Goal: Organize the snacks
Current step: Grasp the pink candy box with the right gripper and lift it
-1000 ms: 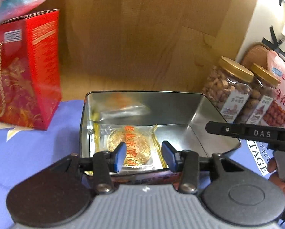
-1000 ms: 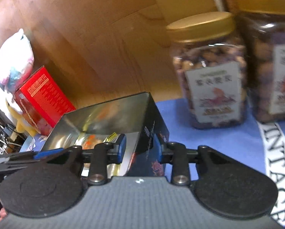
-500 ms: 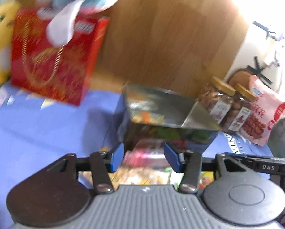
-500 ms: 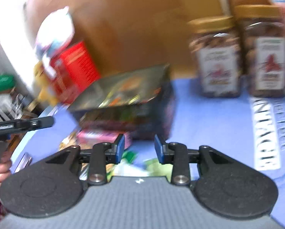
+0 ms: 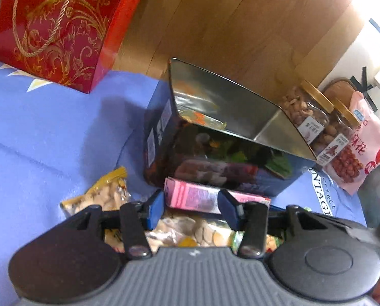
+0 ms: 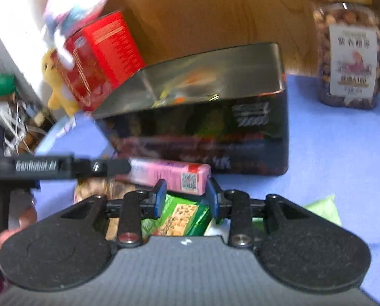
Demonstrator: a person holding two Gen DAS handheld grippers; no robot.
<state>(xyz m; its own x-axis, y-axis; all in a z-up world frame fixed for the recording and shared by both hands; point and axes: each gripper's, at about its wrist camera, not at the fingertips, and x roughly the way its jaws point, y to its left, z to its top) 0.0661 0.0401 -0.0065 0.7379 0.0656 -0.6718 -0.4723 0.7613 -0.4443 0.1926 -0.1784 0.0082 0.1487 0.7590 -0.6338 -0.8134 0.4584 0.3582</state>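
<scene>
Open metal tin [image 5: 230,117] on blue cloth, pink box [image 5: 190,199] lying before it, snack packets [image 5: 105,193] nearby, somewhat blurred

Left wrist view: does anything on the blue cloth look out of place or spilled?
Yes. Loose snacks lie piled in front of the open tin rather than inside it: a pink box against its front wall, a yellow-edged packet beside it and a green packet nearer the camera. The tin itself sits upright, apparently undamaged.

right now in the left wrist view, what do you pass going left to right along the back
red gift bag → open metal tin → two gold-lidded nut jars → pink snack bag
</scene>
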